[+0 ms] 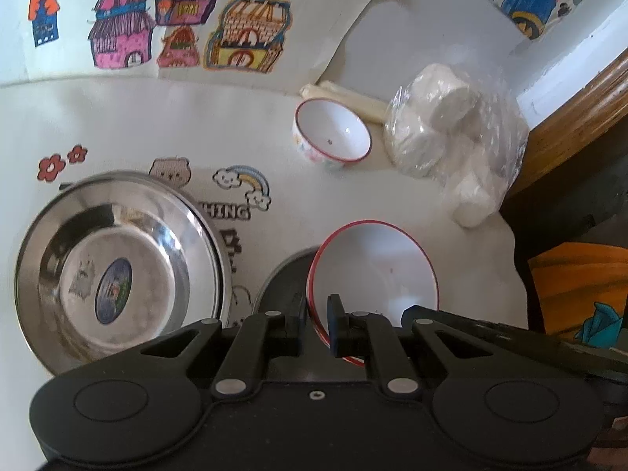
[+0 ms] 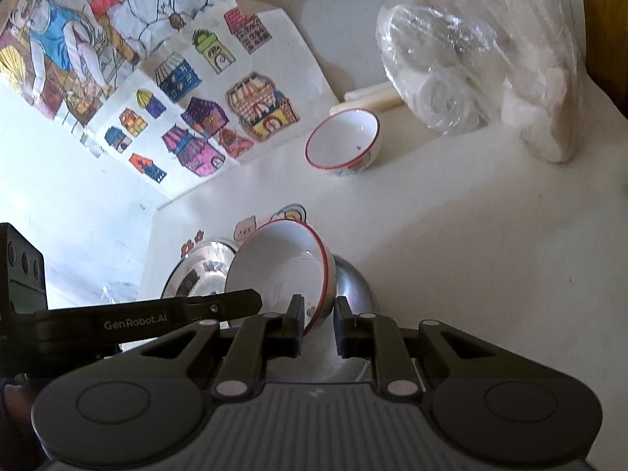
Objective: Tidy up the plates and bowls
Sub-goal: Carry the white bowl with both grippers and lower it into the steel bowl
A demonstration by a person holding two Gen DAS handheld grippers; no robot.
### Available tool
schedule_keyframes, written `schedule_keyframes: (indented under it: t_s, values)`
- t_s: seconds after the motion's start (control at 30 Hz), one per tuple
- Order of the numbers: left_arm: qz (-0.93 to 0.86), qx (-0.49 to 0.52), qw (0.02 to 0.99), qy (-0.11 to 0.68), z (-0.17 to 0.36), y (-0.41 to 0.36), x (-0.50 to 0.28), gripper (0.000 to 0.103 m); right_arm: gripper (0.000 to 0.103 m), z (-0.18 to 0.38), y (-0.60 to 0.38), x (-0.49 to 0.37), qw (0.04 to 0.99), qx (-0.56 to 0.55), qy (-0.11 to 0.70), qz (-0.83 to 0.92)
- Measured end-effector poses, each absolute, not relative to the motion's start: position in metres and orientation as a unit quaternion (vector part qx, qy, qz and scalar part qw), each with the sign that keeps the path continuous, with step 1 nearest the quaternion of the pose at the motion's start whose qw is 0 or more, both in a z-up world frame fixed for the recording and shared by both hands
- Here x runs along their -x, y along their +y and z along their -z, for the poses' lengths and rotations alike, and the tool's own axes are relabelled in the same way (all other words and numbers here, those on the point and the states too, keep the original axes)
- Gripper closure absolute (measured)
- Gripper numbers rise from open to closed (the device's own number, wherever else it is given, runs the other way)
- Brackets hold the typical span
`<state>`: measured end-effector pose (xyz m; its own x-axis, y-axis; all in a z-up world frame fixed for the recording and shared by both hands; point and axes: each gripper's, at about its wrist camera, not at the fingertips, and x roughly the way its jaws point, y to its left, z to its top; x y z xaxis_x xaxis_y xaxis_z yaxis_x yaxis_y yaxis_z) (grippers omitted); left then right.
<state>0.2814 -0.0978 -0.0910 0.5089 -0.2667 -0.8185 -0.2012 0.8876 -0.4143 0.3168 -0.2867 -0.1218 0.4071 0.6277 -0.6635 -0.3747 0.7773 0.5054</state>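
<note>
My left gripper (image 1: 317, 322) is shut on the near rim of a white bowl with a red rim (image 1: 373, 271) and holds it above the table. My right gripper (image 2: 318, 324) stands around the same bowl's rim (image 2: 282, 271), jaws a little apart, so both grippers meet at this bowl. A steel plate (image 1: 117, 267) lies on the table at the left, also seen in the right wrist view (image 2: 196, 274). A second steel piece (image 2: 353, 286) lies under the held bowl. A smaller white bowl with a red rim (image 1: 333, 133) stands farther back (image 2: 343, 137).
A clear plastic bag of white rolls (image 1: 451, 133) lies at the back right (image 2: 471, 59). Children's drawings (image 1: 176, 19) lean against the wall. A wooden edge (image 1: 581, 90) and an orange object (image 1: 581, 286) are at the right, past the table's edge.
</note>
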Motion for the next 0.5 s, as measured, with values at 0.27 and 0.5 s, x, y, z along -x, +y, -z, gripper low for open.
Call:
schedule_keyframes:
  t_s: [0.27,0.5]
  values:
    - [0.018,0.235,0.824,0.516,0.101,-0.101,-0.274,0.091,0.085,0.128,-0.285,-0.315,0.818,-0.128,0.471,-0.305]
    - [0.015,0.243,0.812,0.53,0.106,-0.103,-0.275,0.09,0.086,0.133,-0.283,-0.316,0.813,-0.118,0.485,-0.3]
